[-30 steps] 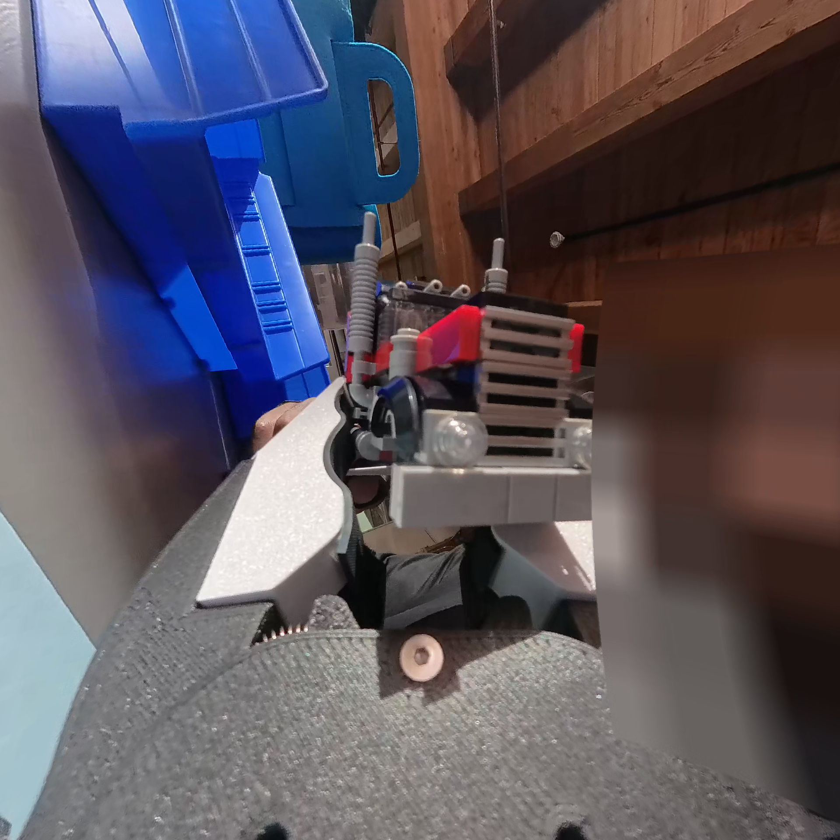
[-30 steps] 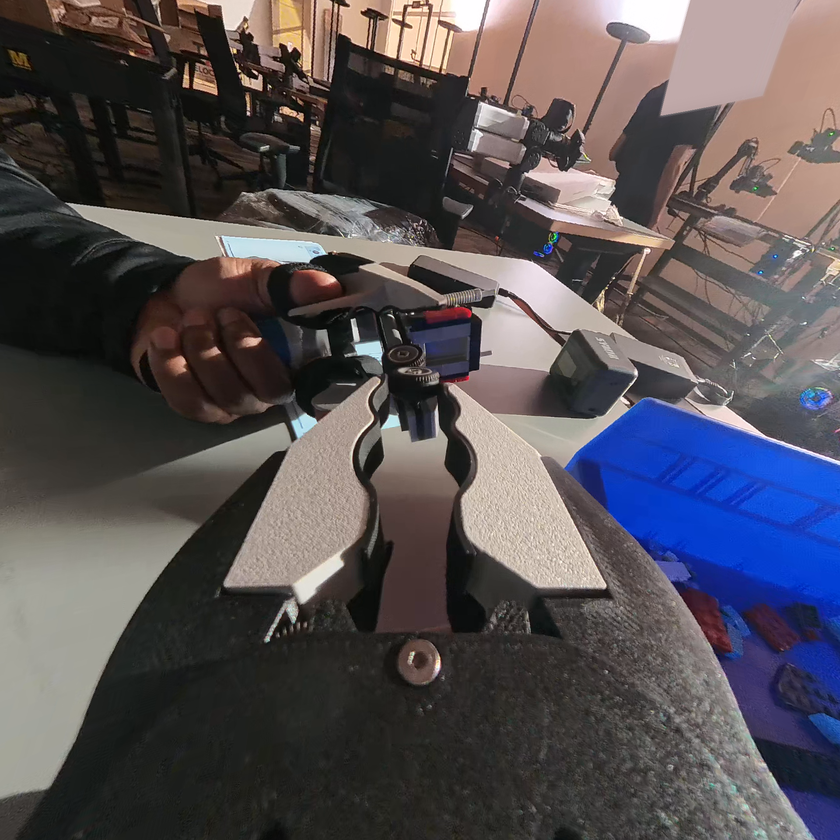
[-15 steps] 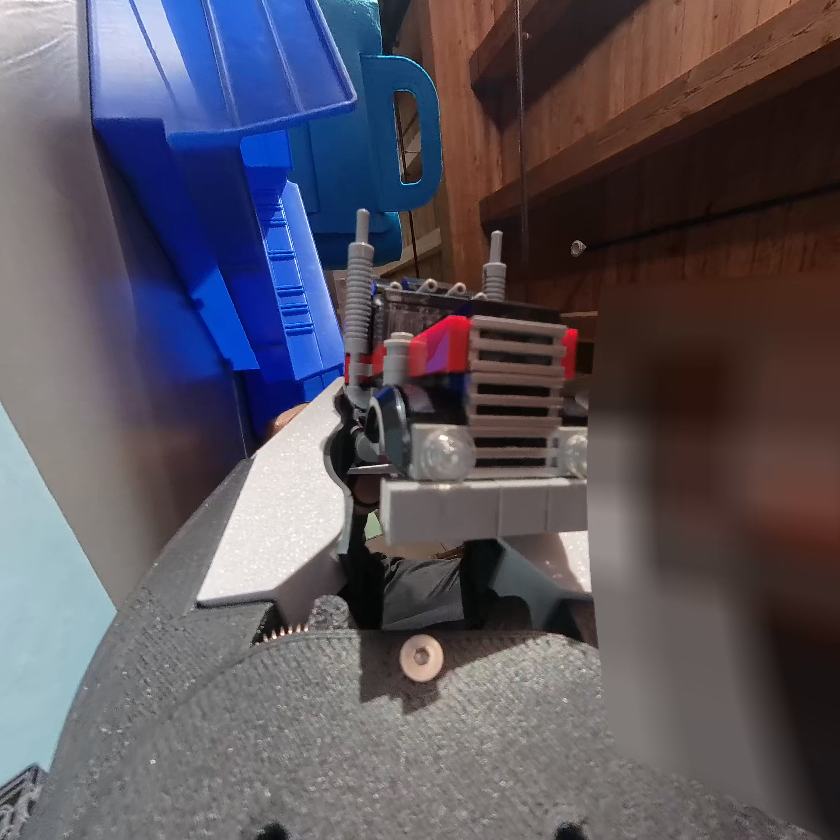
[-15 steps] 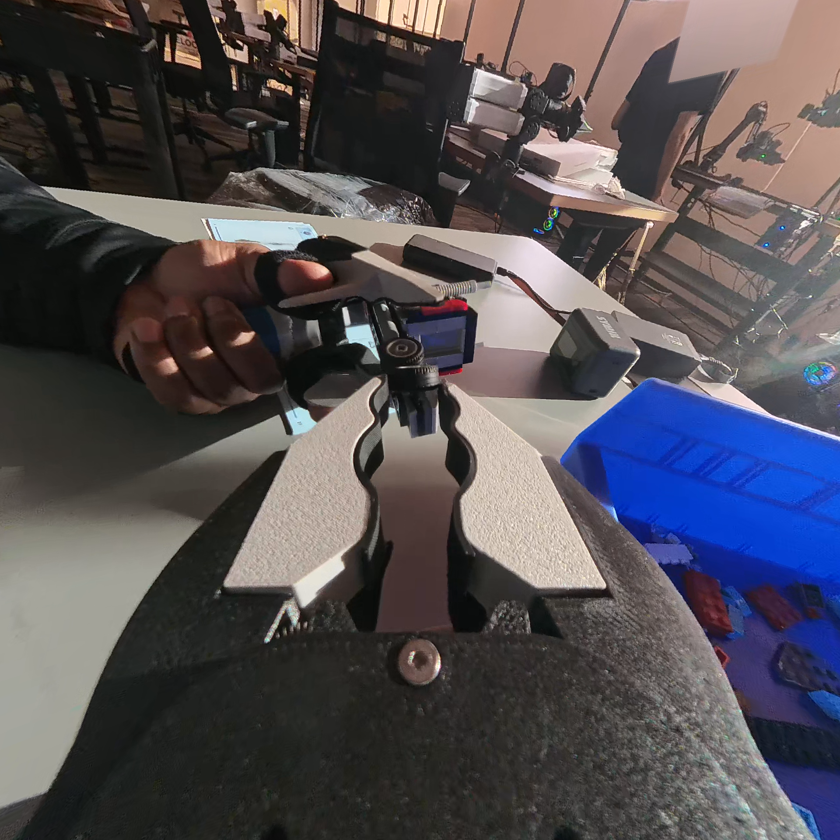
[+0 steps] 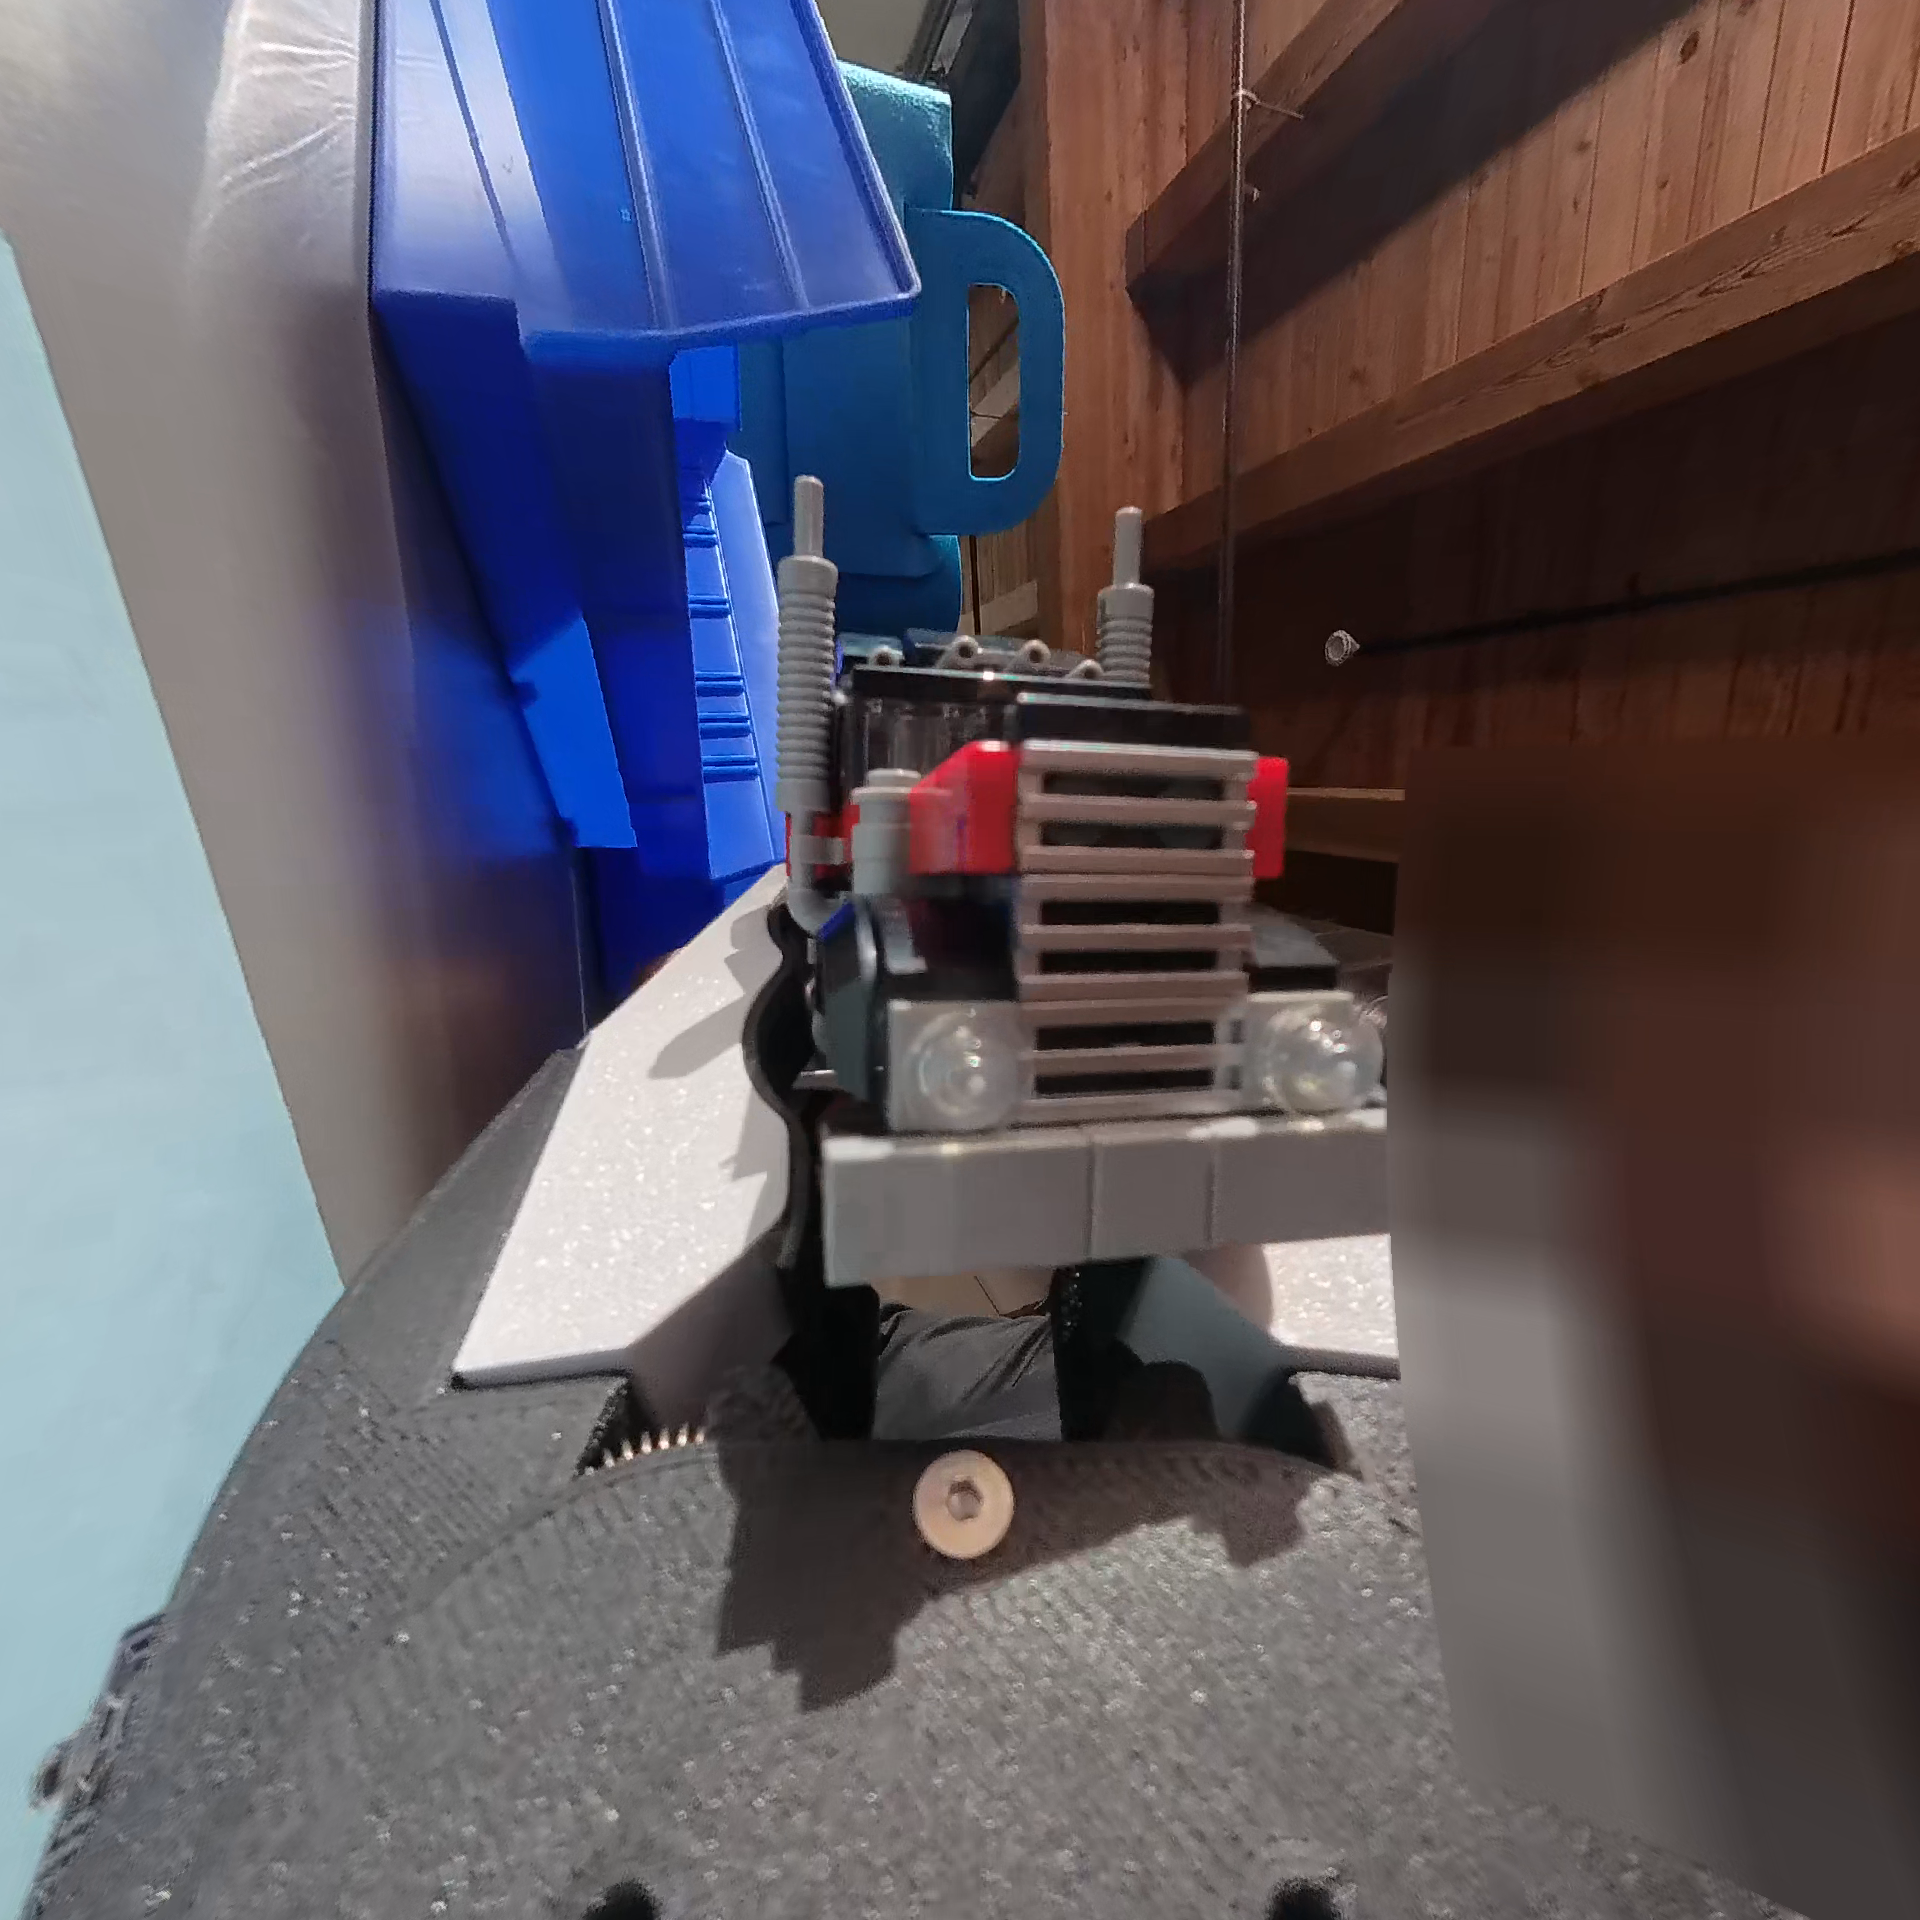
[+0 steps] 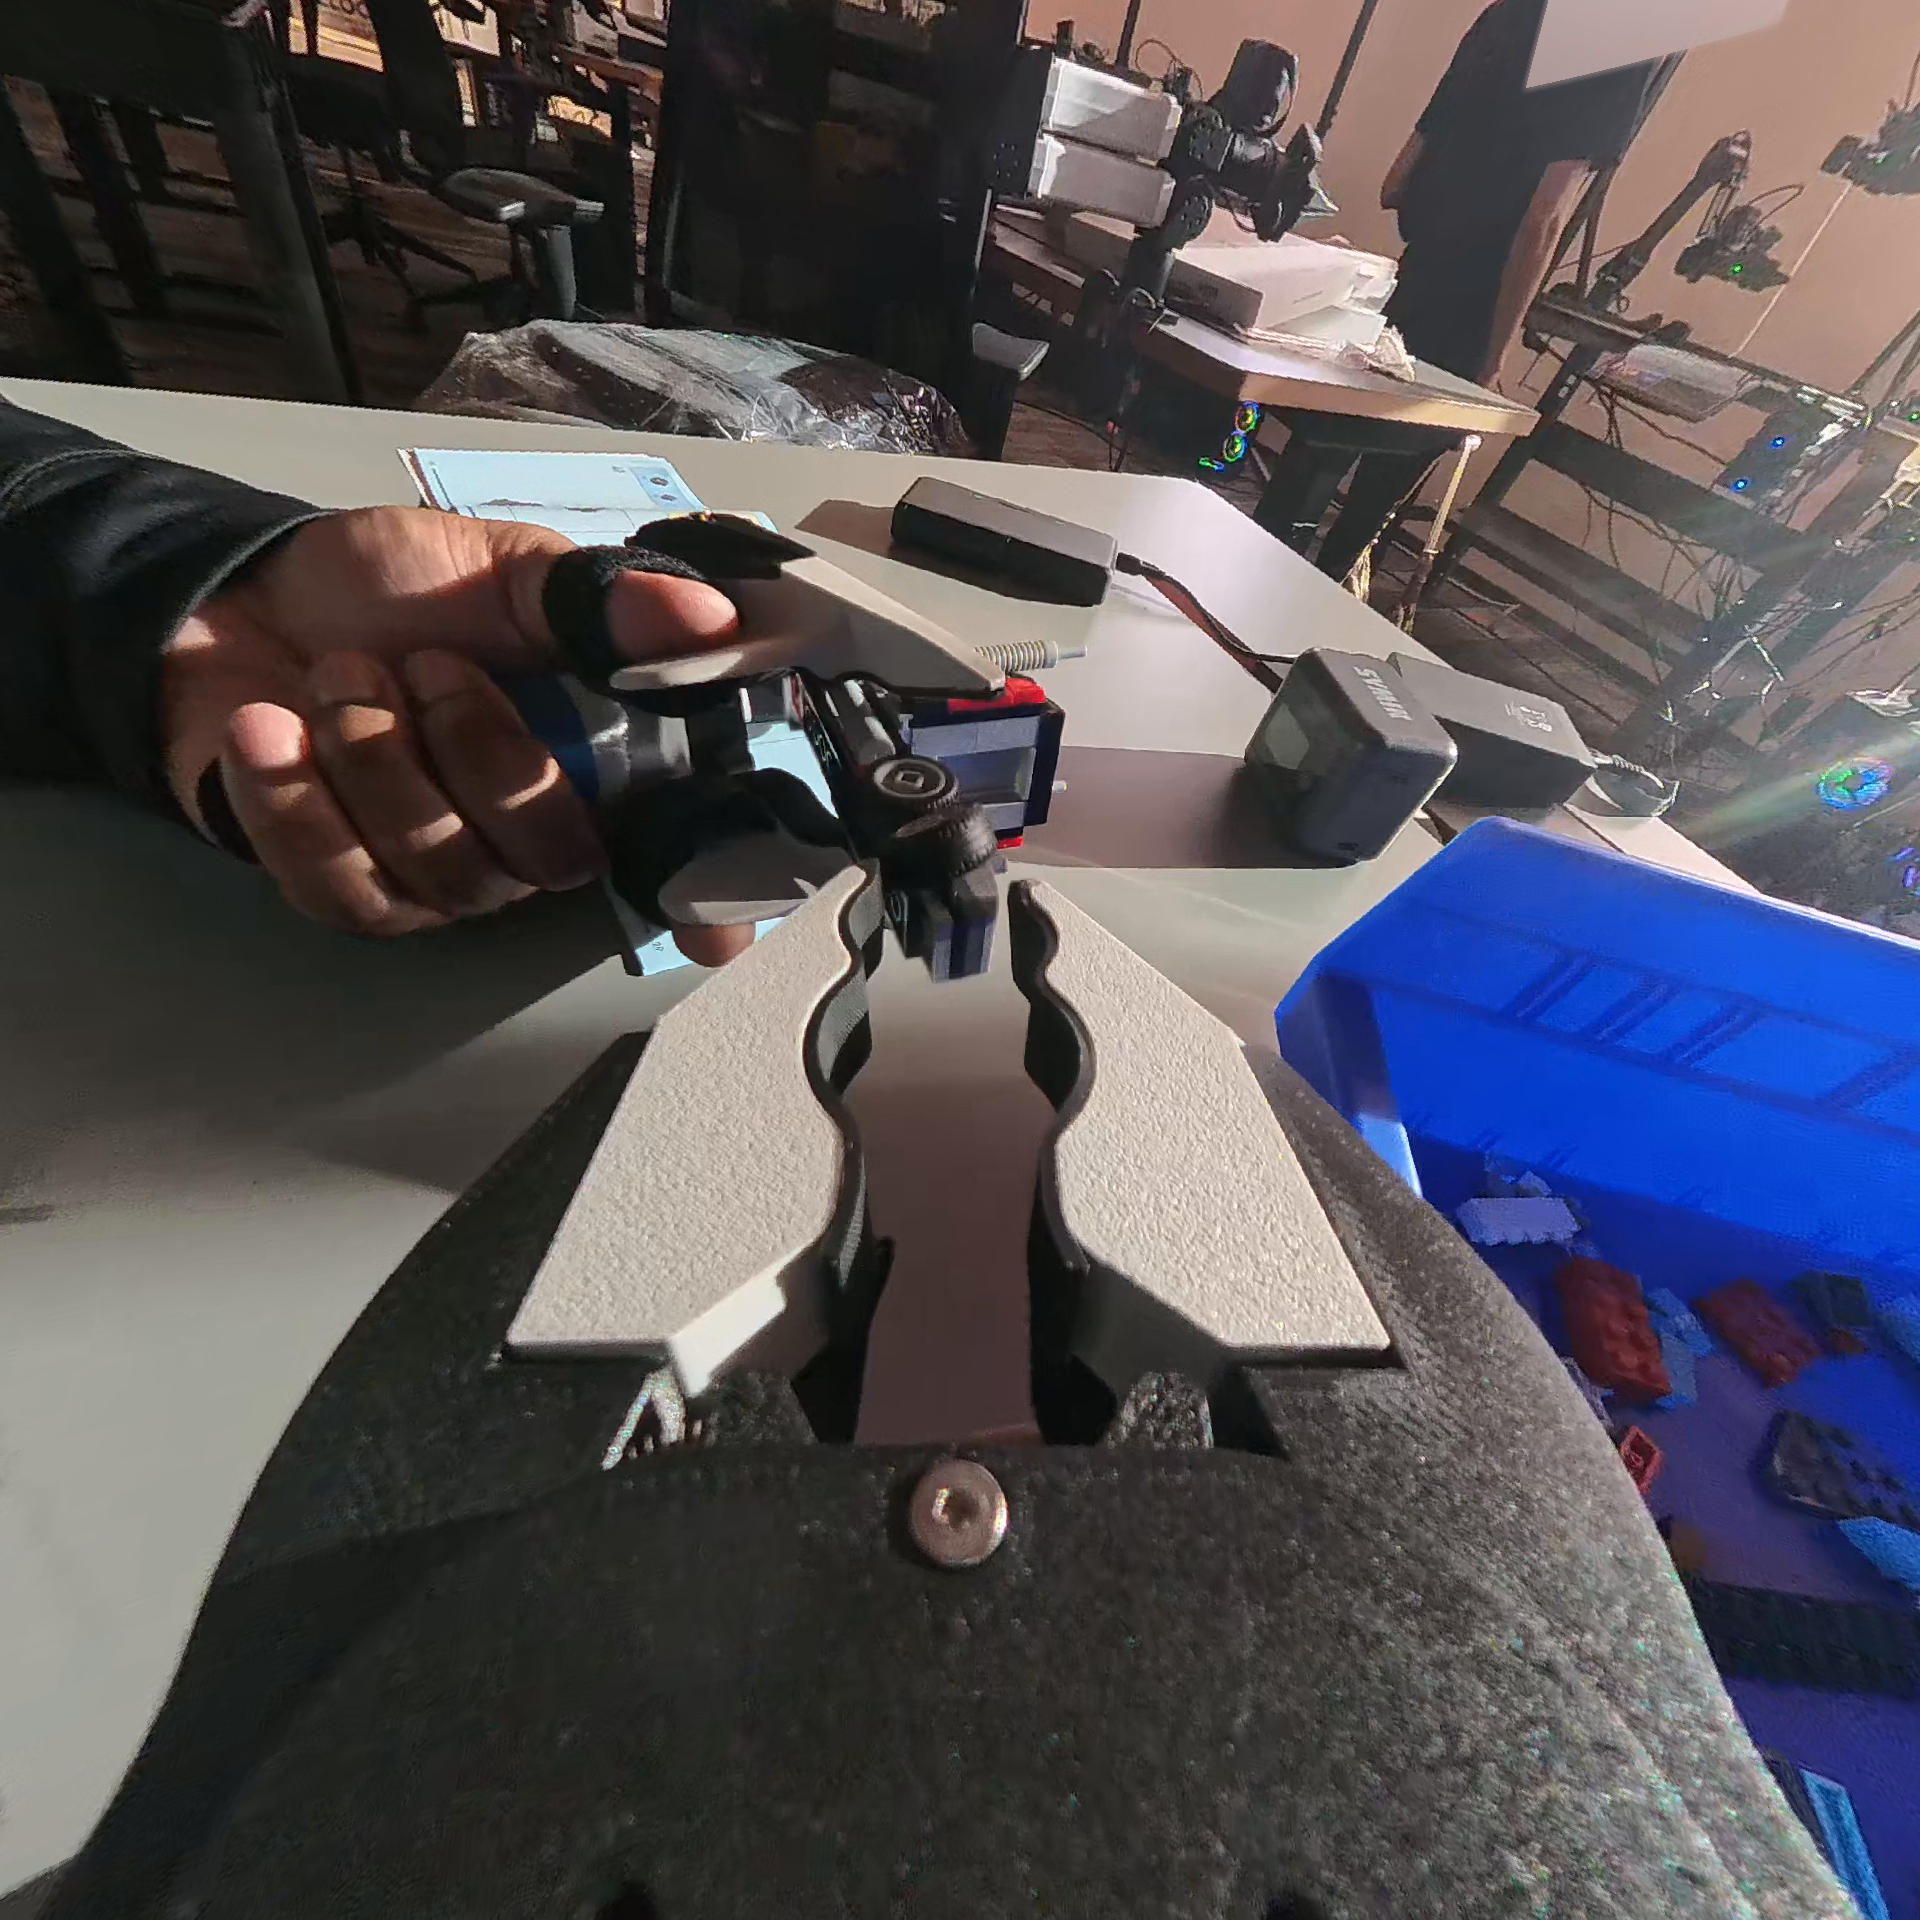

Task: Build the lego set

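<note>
A lego truck (image 5: 1132, 914) with a grey grille, red and black bricks and two grey exhaust stacks sits between the fingers of my left gripper (image 5: 1081, 997), which is shut on it. A blurred patch hides that gripper's right finger. In the right wrist view a hand holds the left gripper's fingers (image 6: 831, 634) around the truck (image 6: 987, 738) above the table. My right gripper (image 6: 940, 914) is shut on a small dark blue wheel piece (image 6: 951, 925) with black wheels. The piece touches the truck's underside.
A blue bin (image 6: 1621, 1039) with several loose bricks (image 6: 1610, 1340) stands at the right on the grey table (image 6: 208, 1091). A pale blue instruction sheet (image 6: 520, 483), a black flat box (image 6: 997, 535) and a grey camera block (image 6: 1340, 748) lie beyond. A person (image 6: 1475, 187) stands far back. My two grippers' fingertips are within a few centimetres of each other.
The truck and the wheel piece have come closer together, and the piece now tilts against the truck's underside. The left gripper has turned, so the blue bin shifted right in its view.
</note>
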Demonstrator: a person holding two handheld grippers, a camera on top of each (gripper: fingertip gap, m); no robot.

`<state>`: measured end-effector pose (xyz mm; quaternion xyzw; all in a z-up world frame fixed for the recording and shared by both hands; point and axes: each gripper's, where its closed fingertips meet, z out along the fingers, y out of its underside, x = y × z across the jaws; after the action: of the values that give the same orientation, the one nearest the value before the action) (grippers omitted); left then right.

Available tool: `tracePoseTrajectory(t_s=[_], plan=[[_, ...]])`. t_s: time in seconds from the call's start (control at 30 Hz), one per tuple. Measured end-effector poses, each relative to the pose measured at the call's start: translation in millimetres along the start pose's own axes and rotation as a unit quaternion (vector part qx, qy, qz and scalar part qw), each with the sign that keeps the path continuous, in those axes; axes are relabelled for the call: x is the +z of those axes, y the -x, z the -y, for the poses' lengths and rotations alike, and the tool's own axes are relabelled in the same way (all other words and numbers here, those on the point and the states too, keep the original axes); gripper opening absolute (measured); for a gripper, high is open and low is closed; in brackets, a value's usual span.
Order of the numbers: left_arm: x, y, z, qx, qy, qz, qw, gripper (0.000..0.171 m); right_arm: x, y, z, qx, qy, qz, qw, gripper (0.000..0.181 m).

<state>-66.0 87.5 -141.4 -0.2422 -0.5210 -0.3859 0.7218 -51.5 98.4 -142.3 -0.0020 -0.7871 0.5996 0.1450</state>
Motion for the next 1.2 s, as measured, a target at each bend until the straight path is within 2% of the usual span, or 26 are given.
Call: tracePoseTrajectory(t_s=[0.03, 1.2], plan=[[0.0, 0.2, -0.1, -0.002, -0.001, 0.0, 1.0, 0.057, 0.2, -0.2, -0.1, 0.001, 0.001, -0.001, 1.0, 0.026], [-1.4, 5.6, -2.0, -0.016, -0.012, 0.021, 1.0, 0.056, 2.3, 0.6, -2.2, 0.038, 0.02, 0.0, 0.999, 0.03]])
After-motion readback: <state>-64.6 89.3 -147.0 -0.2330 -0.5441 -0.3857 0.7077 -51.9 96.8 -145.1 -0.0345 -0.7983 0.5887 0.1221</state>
